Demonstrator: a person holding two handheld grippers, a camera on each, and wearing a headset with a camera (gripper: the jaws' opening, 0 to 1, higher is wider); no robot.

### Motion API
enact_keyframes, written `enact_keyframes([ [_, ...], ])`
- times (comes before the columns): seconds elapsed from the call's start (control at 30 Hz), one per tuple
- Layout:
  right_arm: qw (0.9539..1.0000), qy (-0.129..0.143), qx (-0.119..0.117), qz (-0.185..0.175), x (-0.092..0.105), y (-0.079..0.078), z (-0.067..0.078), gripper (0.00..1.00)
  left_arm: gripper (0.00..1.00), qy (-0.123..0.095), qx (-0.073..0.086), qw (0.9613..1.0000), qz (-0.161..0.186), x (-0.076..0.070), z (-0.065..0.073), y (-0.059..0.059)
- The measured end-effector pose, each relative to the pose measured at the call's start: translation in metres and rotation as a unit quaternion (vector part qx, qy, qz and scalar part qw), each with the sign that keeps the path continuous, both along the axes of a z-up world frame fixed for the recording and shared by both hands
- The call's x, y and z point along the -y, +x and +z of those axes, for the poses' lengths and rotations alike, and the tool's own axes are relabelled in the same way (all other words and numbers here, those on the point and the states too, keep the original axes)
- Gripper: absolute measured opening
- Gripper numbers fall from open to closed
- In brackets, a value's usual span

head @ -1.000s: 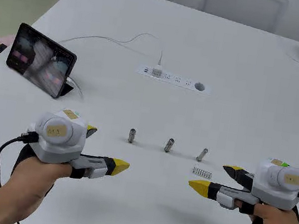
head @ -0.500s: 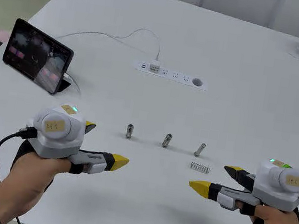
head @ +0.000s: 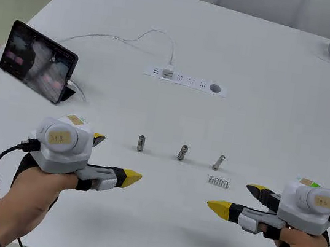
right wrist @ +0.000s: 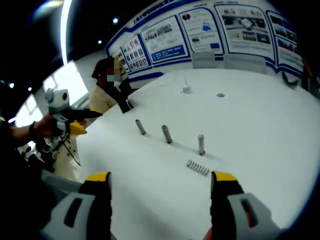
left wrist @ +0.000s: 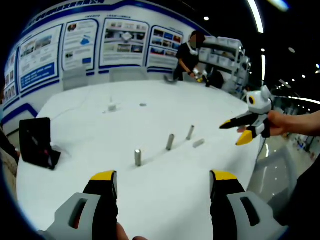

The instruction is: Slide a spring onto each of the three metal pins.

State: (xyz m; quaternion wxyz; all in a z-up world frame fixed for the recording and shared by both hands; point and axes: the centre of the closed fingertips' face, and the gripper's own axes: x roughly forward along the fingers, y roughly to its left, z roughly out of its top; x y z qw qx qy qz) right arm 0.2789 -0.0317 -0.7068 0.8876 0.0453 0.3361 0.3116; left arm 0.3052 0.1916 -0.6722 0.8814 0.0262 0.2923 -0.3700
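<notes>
Short coiled spring (head: 219, 182), lying flat, bare pin (head: 218, 162) beside

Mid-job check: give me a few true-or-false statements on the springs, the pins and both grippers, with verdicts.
1. A loose spring lies on the table beside the right-end pin. True.
2. The right gripper is shut on a spring. False: it is open and empty.
3. The right-end pin already carries a spring. False: it is bare.
4. The left gripper is open, holding nothing. True.
5. The middle pin wears a spring. True.
</notes>
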Motion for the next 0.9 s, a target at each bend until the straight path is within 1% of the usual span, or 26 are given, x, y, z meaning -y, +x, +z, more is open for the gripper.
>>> enact_keyframes([
  [0.13, 1.0000, 0.001, -0.001, -0.003, 0.004, -0.002, -0.001, 0.83, 0.77, -0.005, -0.001, 1.0000, -0.004, 0.003, 0.000, 0.002],
  [0.53, 0.9999, 0.000, -0.007, -0.010, 0.008, -0.012, -0.004, 0.84, 0.77, 0.005, -0.003, 0.9995, -0.031, 0.015, -0.006, 0.001],
  [0.7, 0.9998, 0.007, -0.007, -0.017, 0.011, -0.013, -0.003, 0.85, 0.77, 0.010, -0.004, 0.9989, -0.046, 0.026, -0.008, 0.000],
  [0.83, 0.9998, 0.000, -0.010, -0.016, 0.013, -0.017, -0.005, 0.86, 0.77, 0.010, -0.005, 0.9984, -0.056, 0.036, -0.009, 0.000],
  [0.9, 0.9998, 0.002, -0.011, -0.017, 0.015, -0.018, -0.005, 0.86, 0.77, 0.008, -0.005, 0.9981, -0.061, 0.042, -0.009, 0.000],
])
